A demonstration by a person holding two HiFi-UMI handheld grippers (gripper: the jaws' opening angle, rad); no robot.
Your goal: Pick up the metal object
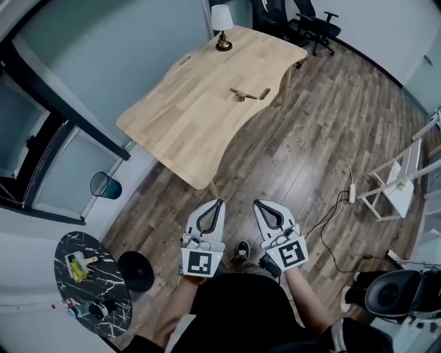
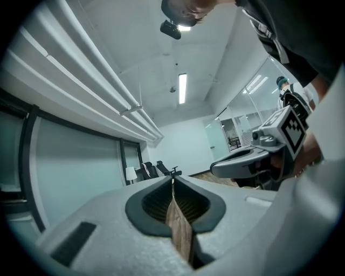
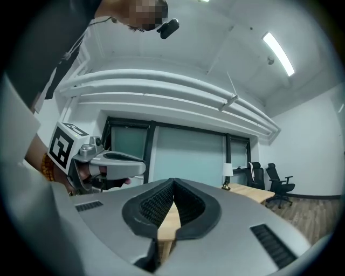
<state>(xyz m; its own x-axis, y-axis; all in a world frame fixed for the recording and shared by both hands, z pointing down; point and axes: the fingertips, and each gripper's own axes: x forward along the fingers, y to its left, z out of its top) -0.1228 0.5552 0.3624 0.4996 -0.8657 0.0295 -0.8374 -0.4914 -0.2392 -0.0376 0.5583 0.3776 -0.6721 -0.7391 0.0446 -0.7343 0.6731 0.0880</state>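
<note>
The metal object (image 1: 248, 94), a small brass-coloured piece, lies on the wooden table (image 1: 193, 117) near its far right edge. Both grippers are held close to the person's body over the floor, well short of the table. My left gripper (image 1: 220, 202) is shut with nothing between its jaws, whose tips meet in the left gripper view (image 2: 173, 178). My right gripper (image 1: 256, 203) is also shut and empty, its tips touching in the right gripper view (image 3: 173, 181). Each gripper shows beside the other: the right gripper (image 2: 242, 164) and the left gripper (image 3: 108, 161).
A table lamp (image 1: 222, 27) stands at the table's far corner, with office chairs (image 1: 313, 21) behind. A blue bin (image 1: 105, 185) and a round black marble side table (image 1: 89, 283) sit at the left. A white rack (image 1: 400, 183) and a floor cable (image 1: 341, 200) are at the right.
</note>
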